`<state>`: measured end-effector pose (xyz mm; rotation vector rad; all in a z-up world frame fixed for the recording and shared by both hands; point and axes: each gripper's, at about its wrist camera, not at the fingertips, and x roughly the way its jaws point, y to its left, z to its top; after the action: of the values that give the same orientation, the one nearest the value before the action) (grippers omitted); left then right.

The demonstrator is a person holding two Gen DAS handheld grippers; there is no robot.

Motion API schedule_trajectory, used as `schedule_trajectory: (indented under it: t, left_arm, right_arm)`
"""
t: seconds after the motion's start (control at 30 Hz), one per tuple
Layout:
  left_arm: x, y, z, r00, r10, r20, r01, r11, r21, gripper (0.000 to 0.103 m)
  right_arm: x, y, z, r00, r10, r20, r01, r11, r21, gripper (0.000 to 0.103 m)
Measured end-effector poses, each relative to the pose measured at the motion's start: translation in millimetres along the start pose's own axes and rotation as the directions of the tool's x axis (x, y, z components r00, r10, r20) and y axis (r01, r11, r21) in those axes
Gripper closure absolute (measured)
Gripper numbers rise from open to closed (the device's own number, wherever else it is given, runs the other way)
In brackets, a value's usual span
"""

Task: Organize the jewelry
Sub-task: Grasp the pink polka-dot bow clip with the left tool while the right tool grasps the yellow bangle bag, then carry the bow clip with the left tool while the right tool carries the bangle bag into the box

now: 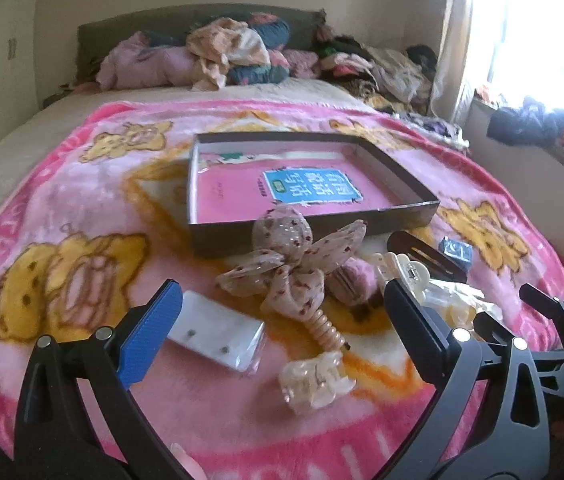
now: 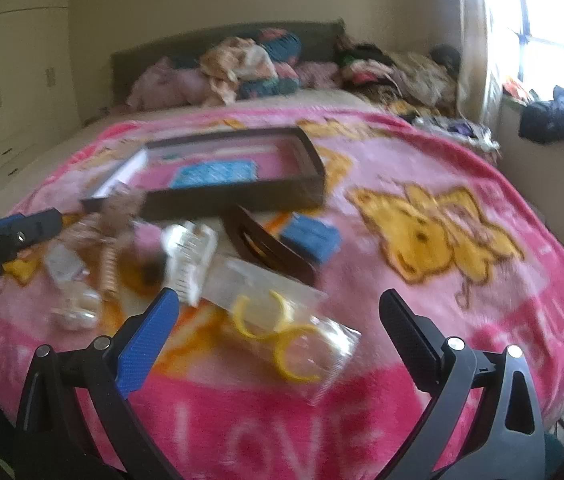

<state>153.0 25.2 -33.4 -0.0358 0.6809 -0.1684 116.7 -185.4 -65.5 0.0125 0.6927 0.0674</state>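
Note:
A shallow dark box (image 1: 410, 216) with a pink printed bottom lies on the pink blanket; it also shows in the right wrist view (image 2: 241, 196). In front of it lie a dotted fabric bow on a spiral hair tie (image 1: 290, 264), a pearly claw clip (image 1: 314, 380), a white earring card in a clear bag (image 1: 217, 332), a white claw clip (image 1: 406, 268), a dark barrette (image 1: 426, 252) and a small blue box (image 1: 456, 251). My left gripper (image 1: 282, 328) is open above these items. My right gripper (image 2: 277, 332) is open over a clear bag with yellow hoops (image 2: 282, 328).
The pink cartoon blanket (image 1: 81, 208) covers the bed. Pillows and piled clothes (image 1: 233, 52) lie at the headboard and far right. A bright window (image 2: 554, 20) is on the right, white cupboards (image 2: 9, 80) on the left. The left gripper shows in the right wrist view (image 2: 13, 232).

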Motion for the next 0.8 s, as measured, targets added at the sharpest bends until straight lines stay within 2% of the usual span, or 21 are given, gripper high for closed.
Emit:
schedule_trajectory:
  t: [0.1, 0.3, 0.37, 0.4, 0.43, 0.47, 0.5, 0.57, 0.63, 0.67, 0.8]
  left_arm:
    - [12, -6, 4, 1.0, -0.009, -0.012, 0.01, 0.999, 0.04, 0.018]
    - [33, -16, 6, 0.997, -0.044, -0.058, 0.049, 0.995, 0.092, 0.038]
    - [40, -15, 2, 0.996, -0.057, -0.074, 0.064, 0.993, 0.096, 0.055]
    - [42, -15, 1, 0.995, -0.059, -0.082, 0.067, 0.993, 0.096, 0.059]
    - [44, -14, 0, 0.994, -0.057, -0.089, 0.066, 0.993, 0.094, 0.067]
    - [45, -13, 0, 0.994, -0.058, -0.093, 0.066, 0.994, 0.09, 0.075]
    - [46, -11, -1, 0.993, -0.066, -0.096, 0.074, 0.994, 0.086, 0.079]
    - [48, -9, -2, 0.993, -0.071, -0.095, 0.079, 0.993, 0.088, 0.088]
    - [48, -8, -2, 0.993, -0.076, -0.093, 0.084, 0.993, 0.084, 0.093]
    - [47, -7, -1, 0.992, -0.086, -0.094, 0.093, 0.993, 0.076, 0.096]
    - [43, -5, 1, 0.991, -0.101, -0.085, 0.107, 0.992, 0.071, 0.101]
  right_arm:
    - [11, -8, -3, 0.999, -0.006, -0.046, 0.007, 1.0, 0.028, 0.006]
    - [32, -13, -10, 0.992, -0.012, -0.126, 0.016, 0.999, 0.036, 0.006]
    - [33, -10, -12, 0.992, -0.015, -0.126, 0.017, 1.0, 0.022, 0.006]
    - [34, -8, -12, 0.992, -0.017, -0.128, 0.018, 1.0, 0.011, 0.006]
    - [33, -7, -14, 0.991, -0.018, -0.13, 0.018, 1.0, 0.0, 0.009]
    - [32, -6, -15, 0.991, -0.016, -0.131, 0.016, 1.0, -0.006, 0.016]
    - [31, -6, -16, 0.992, -0.013, -0.128, 0.012, 1.0, -0.008, 0.018]
    - [28, -6, -15, 0.993, -0.009, -0.12, 0.008, 1.0, -0.009, 0.031]
    - [23, -9, -15, 0.994, 0.01, -0.111, -0.009, 1.0, 0.008, 0.035]
    - [21, -9, -15, 0.994, 0.021, -0.111, -0.019, 1.0, 0.016, 0.049]
    - [14, -16, -15, 0.991, 0.069, -0.11, -0.063, 0.996, 0.059, 0.056]
